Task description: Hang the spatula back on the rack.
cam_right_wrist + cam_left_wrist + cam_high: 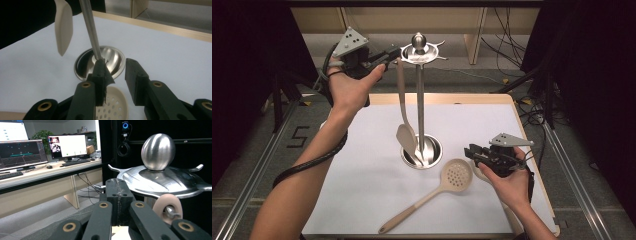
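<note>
Hanging the spatula on the rack looks done; left gripper sits closed and empty beside it. Slotted spoon still lies on the table, right gripper open nearby.

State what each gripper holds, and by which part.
Left gripper: shut, nothing between its jaws, beside the hanging spatula. Right gripper: open, empty, above the skimmer.

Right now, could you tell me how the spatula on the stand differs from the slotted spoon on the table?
The spatula hangs upright from the stand, while the slotted spoon lies flat on the table. The spatula's blade is solid, but the spoon's round head is full of holes. Both are beige with long handles.
</note>
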